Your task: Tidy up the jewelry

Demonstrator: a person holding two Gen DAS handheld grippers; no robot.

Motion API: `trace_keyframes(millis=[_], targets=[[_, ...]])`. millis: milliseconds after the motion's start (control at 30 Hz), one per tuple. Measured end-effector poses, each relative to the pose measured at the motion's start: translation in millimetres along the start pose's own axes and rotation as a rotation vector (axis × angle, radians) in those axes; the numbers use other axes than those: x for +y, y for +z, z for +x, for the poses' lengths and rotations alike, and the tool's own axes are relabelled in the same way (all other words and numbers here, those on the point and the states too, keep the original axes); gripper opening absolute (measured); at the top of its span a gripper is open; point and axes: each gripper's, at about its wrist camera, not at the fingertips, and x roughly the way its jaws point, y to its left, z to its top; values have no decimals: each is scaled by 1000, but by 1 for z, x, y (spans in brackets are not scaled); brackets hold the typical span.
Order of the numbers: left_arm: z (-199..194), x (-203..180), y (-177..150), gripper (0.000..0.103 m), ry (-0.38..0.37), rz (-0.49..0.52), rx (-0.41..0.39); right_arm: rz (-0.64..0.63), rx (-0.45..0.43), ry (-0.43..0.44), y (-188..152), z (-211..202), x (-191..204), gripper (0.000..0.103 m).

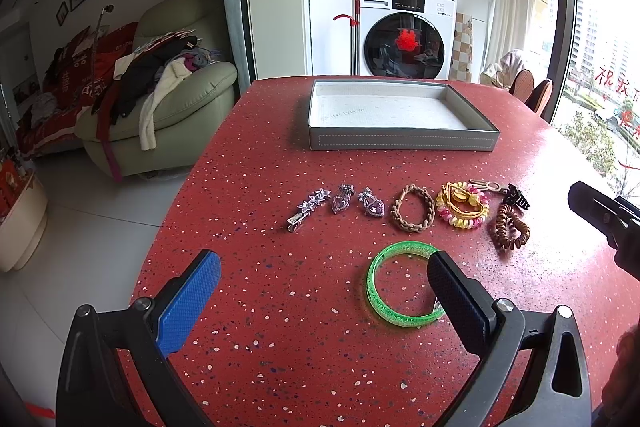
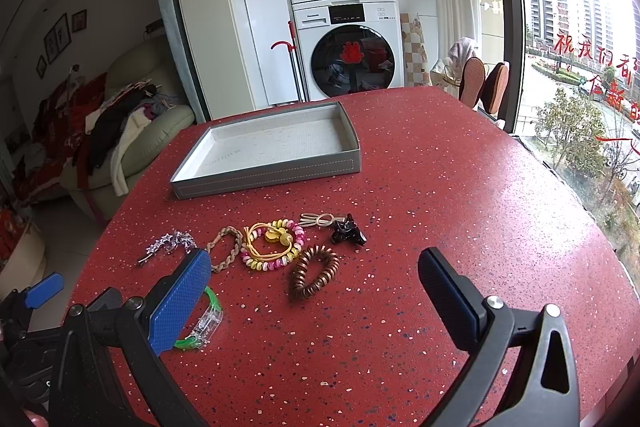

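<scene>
A grey tray [image 1: 404, 141] [image 2: 268, 173] with a white floor stands empty at the far side of the red table. In front of it lies a row of jewelry: a star hair clip [image 1: 308, 207], two purple heart clips [image 1: 342, 199], a braided tan tie [image 1: 413, 207] [image 2: 229, 247], a yellow-pink coil tie [image 1: 464, 205] [image 2: 272, 243], a black claw clip [image 1: 517, 198] [image 2: 347, 230] and a brown coil tie [image 1: 511, 227] [image 2: 315, 271]. A green bangle [image 1: 394, 283] [image 2: 204, 323] lies nearer. My left gripper [image 1: 324, 277] is open over the table, its right finger overlapping the bangle. My right gripper [image 2: 316, 281] is open near the brown coil.
The table edge [image 1: 168, 219] drops to a white floor on the left, with a green armchair [image 1: 188, 107] piled with clothes beyond. Stacked washing machines [image 1: 404, 27] stand behind the table. A window [image 2: 580, 67] runs along the right side.
</scene>
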Motion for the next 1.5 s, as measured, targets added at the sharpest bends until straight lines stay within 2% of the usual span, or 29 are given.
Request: trace_keyframes(millis=[433,667,867,1000,1100,1167,1233,1333,1400,1500], targets=[[8,5,1,103,2,-21,44,3,29,-1,-8,6,2,103],[33,5,1,103,-64,7,146,20,139,-7,-10,26,-7,103],[55,4,4,103,-113,17,210,88,258,-13,-3,56,-25,103],[64,-3,8,103,-135,68,223,129,304,-12,2,70,-33,103],[70,-10,10,103,-148,90,233,112,344,-18,2,82,-32,93],[74,-14,9,103,-155,94,249,106,374,-11,-2,88,-31,77],[77,-15,8,103,-160,93,265,112,398,1,-7,92,-30,69],[82,-16,5,103,-165,92,285,83,398,-6,-9,91,-26,64],[85,-18,3,95,-167,96,300,59,398,-13,-10,90,-22,63],[83,-21,2,91,-159,118,288,14,394,-20,-11,88,-16,58]])
